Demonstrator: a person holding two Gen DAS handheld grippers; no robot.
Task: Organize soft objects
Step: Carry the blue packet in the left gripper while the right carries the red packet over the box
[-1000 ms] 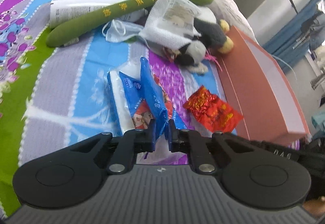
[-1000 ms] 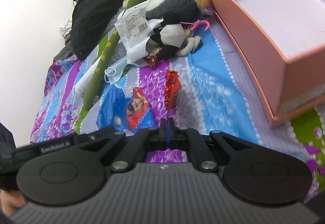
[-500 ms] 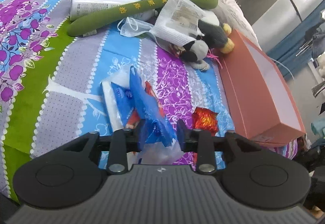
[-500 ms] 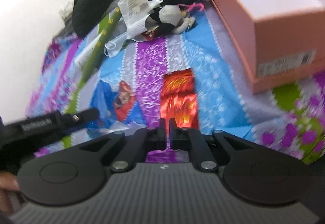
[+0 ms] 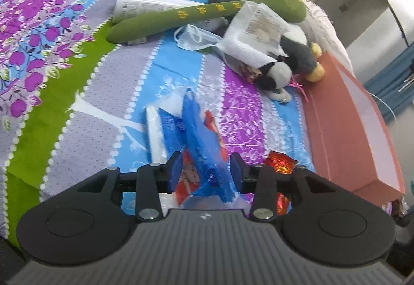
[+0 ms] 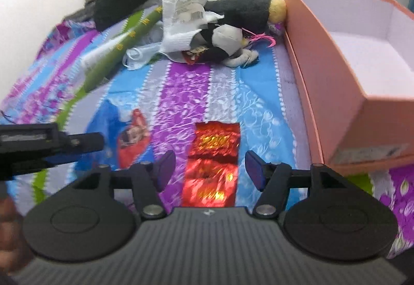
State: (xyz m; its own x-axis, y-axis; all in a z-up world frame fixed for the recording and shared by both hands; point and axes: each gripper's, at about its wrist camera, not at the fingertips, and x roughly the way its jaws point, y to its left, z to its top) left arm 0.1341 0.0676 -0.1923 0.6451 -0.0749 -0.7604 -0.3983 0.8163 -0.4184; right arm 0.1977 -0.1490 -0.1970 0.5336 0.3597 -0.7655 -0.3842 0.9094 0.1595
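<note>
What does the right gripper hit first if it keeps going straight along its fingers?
Likely the red foil packet: it lies on the bedspread directly between the open fingers of the right gripper. Beyond it along that line sits the penguin plush. How high the fingers are above the packet is unclear.

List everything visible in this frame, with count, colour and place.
Tissue pack: one, blue, between the left jaws.
Foil packet: one, red, on the bedspread between the right jaws.
Plush toy: one, black and white, against the box.
Green plush stick: one, far side.
Face mask: one, pale blue, beside the stick.
Box: one, pink, right.
Bedspread: one, striped.
Left gripper: open.
Right gripper: open.
</note>
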